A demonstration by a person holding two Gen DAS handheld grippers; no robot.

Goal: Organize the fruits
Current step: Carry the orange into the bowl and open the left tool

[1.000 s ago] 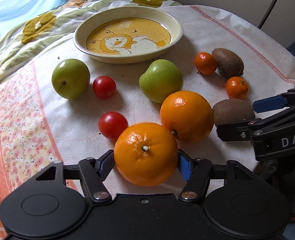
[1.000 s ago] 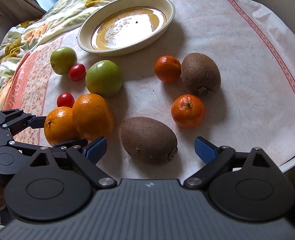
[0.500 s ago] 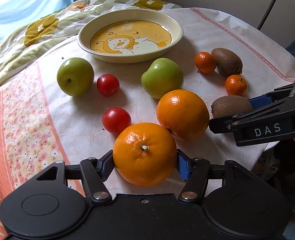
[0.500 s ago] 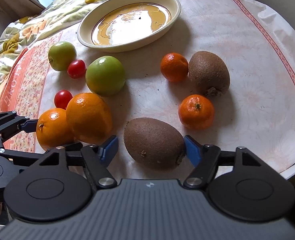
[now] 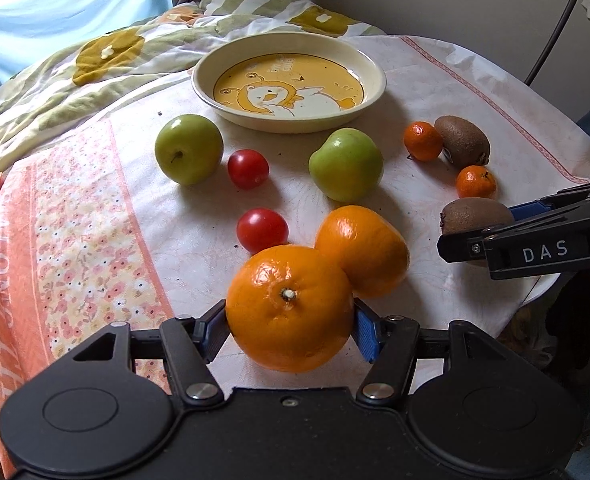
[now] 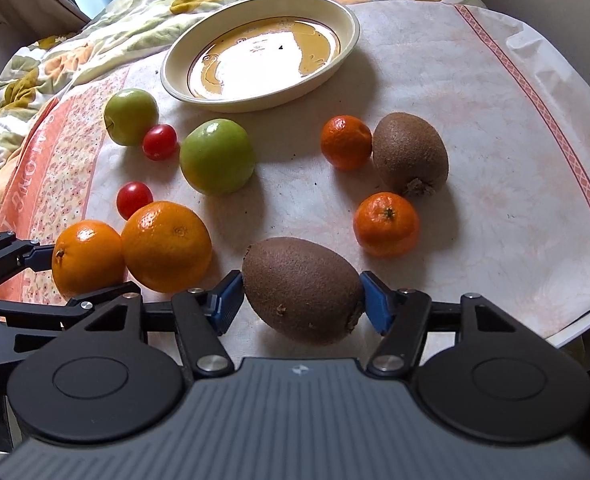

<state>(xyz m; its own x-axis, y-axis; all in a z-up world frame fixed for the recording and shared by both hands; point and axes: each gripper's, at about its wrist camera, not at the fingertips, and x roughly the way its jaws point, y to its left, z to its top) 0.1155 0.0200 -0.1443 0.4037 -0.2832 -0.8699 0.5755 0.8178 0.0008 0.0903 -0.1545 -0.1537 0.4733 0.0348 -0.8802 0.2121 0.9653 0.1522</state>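
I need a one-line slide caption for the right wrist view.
Right gripper shut on a kiwi, beside oranges, apples, tomatoes and an empty plate.

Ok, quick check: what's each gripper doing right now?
Left gripper: shut on the near orange.
Right gripper: shut on the near kiwi.

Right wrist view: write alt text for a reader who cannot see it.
The right gripper clamps a brown kiwi on a cloth-covered table. Beyond lie two oranges, two mandarins, two green apples, two tomatoes, another kiwi and an empty dish.
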